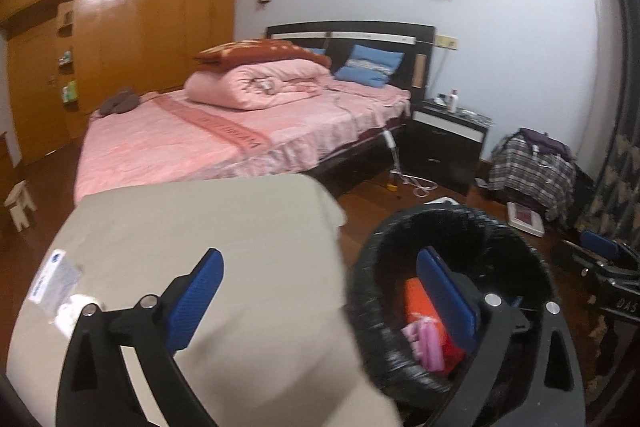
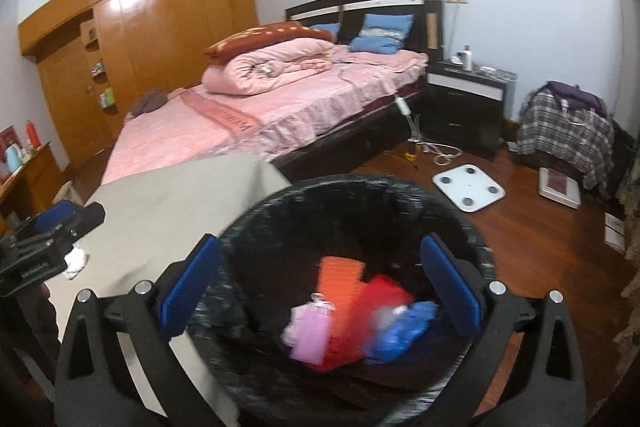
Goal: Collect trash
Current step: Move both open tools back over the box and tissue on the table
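Trash (image 2: pixel 348 323) in bin (image 2: pixel 256 219), right of table (image 2: pixel 160 211).

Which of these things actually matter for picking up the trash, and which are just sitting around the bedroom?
Job:
bin
wrappers in it
crumpled tissue
packet on table
both grippers, left, right

Just lying about:
bed
scale
nightstand

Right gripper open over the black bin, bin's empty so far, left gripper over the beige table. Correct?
Not quite: the black bin is not empty. The right wrist view shows orange, red, pink and blue trash in it. The rest holds: right gripper open over the bin, left gripper over the beige table.
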